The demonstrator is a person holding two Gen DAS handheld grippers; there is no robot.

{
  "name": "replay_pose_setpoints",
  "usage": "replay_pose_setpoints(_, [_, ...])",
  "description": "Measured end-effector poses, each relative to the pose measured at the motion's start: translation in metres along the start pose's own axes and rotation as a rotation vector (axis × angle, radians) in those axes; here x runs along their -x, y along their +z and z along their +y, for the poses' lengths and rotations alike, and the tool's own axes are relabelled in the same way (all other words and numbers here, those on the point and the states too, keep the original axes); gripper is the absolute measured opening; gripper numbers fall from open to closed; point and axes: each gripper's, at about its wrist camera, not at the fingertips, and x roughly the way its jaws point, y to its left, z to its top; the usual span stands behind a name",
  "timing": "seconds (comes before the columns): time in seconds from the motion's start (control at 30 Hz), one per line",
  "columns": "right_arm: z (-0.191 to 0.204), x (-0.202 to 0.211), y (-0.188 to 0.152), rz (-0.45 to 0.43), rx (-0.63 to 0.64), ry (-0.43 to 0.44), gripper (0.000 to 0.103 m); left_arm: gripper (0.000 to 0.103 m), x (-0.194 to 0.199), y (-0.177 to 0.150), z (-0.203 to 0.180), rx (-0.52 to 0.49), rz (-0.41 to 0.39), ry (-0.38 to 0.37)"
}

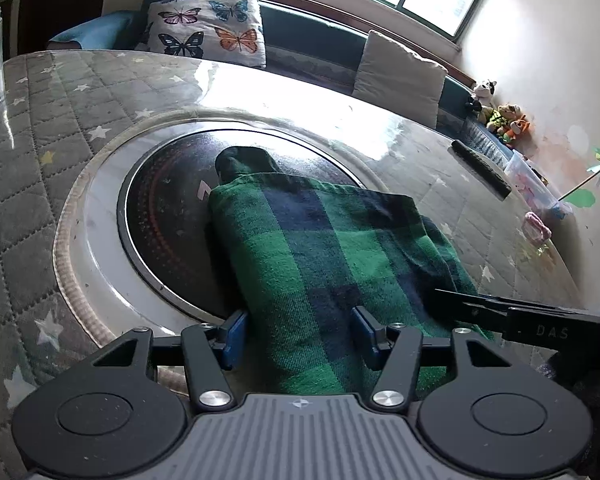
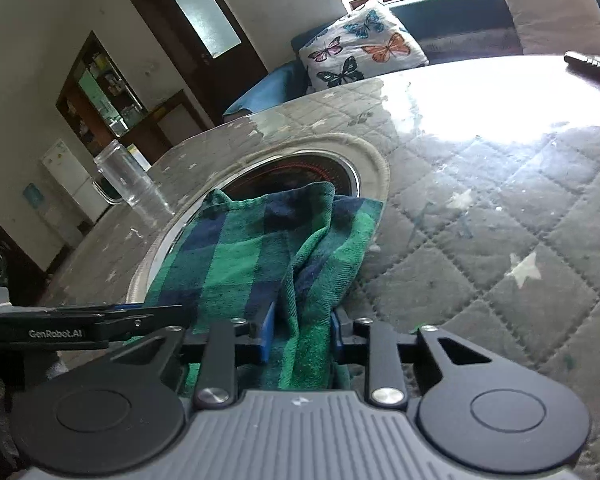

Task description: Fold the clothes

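A green and navy plaid cloth (image 1: 324,248) lies partly folded on the table, its far end over the black round cooktop (image 1: 168,220). My left gripper (image 1: 300,334) is open, its blue pads on either side of the cloth's near edge. In the right wrist view the cloth (image 2: 260,252) shows a raised fold running toward me. My right gripper (image 2: 302,334) is narrowed on that bunched fold of cloth, with the fabric pressed between the blue pads. The other gripper shows at the left edge of the right wrist view (image 2: 80,328).
The table has a grey quilted star cover under glass (image 1: 40,168). A clear glass jar (image 2: 128,176) stands at the far left. A dark remote (image 1: 482,168), a plastic box (image 1: 536,184) and a pink item (image 1: 536,228) lie at the right. A sofa with butterfly cushion (image 1: 208,28) stands behind.
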Motion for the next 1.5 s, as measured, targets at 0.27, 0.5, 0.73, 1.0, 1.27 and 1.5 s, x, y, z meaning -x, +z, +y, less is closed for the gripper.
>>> replay_pose_setpoints(0.27, [0.003,0.003,0.002,-0.003,-0.010,0.037,0.018,0.035,0.009,-0.003,0.002,0.038,-0.040,0.018])
replay_pose_setpoints(0.5, [0.020,0.009,0.005,-0.015,0.028,0.065,0.014,0.023,0.029,-0.007,0.008,0.069,-0.077,0.044])
replay_pose_setpoints(0.73, [0.071,-0.004,0.013,-0.007,0.124,0.124,0.014,0.023,0.074,-0.013,0.041,0.108,-0.133,0.107])
replay_pose_setpoints(1.0, [0.146,-0.051,0.032,0.040,0.208,0.221,0.013,0.023,0.124,-0.007,0.101,0.158,-0.189,0.213])
replay_pose_setpoints(1.27, [0.215,-0.114,0.055,0.090,0.261,0.281,0.013,0.023,0.151,0.013,0.168,0.204,-0.226,0.304])
replay_pose_setpoints(1.5, [0.261,-0.169,0.063,0.125,0.282,0.315,0.013,0.023,0.156,0.023,0.217,0.239,-0.230,0.364])
